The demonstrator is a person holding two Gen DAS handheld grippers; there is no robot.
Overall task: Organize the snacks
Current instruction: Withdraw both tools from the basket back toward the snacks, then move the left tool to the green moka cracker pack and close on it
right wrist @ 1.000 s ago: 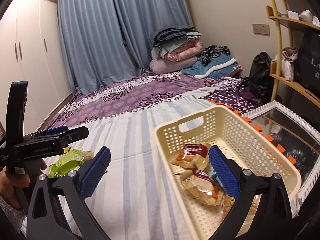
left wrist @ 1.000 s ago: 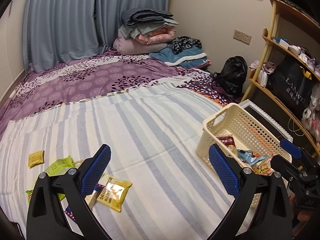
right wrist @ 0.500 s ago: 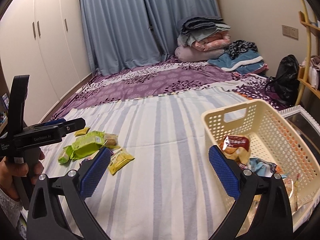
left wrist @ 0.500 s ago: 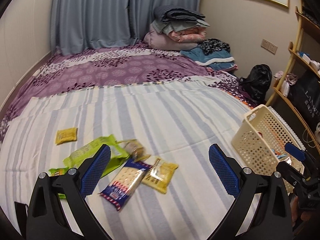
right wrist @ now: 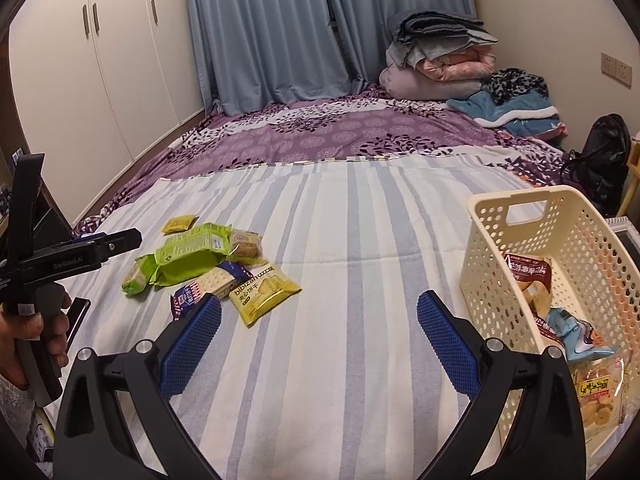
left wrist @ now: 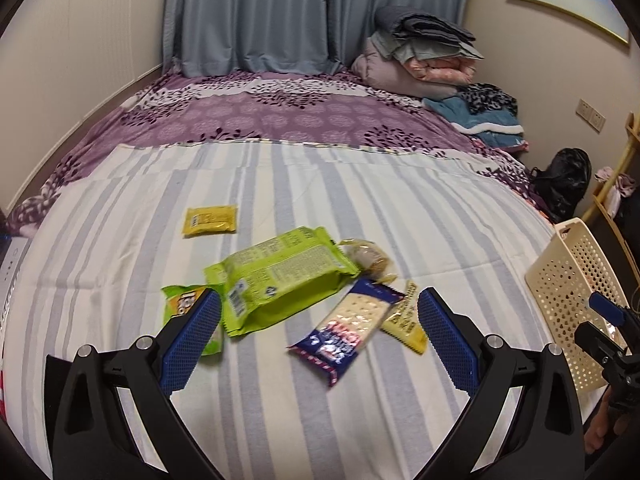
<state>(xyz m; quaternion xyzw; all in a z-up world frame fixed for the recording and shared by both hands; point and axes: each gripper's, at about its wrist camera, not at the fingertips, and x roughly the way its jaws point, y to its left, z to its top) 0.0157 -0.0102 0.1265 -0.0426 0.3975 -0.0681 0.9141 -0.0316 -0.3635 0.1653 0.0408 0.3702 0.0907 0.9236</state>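
Several snack packets lie in a loose pile on the striped bed sheet: a large green pack (left wrist: 280, 280) (right wrist: 192, 254), a blue cracker pack (left wrist: 348, 324) (right wrist: 204, 284), a yellow biscuit packet (right wrist: 264, 292) (left wrist: 404, 322), a small yellow sachet (left wrist: 209, 220) and a small green pack (left wrist: 182, 306). My left gripper (left wrist: 318, 338) hangs open just above the pile, holding nothing. My right gripper (right wrist: 318, 338) is open over bare sheet between the pile and the cream basket (right wrist: 512, 208) (left wrist: 568, 280), which holds several packets.
Folded quilts (right wrist: 436, 56) and clothes are stacked at the far end of the purple bedspread. A black bag (right wrist: 604, 156) and wooden shelves stand right of the bed. White wardrobes (right wrist: 92, 60) line the left wall. A hand (right wrist: 24, 344) grips the left tool.
Both grippers swung left, away from the basket toward the snack pile. The pile now sits between the left fingers; the basket slid to the right edge of both views.
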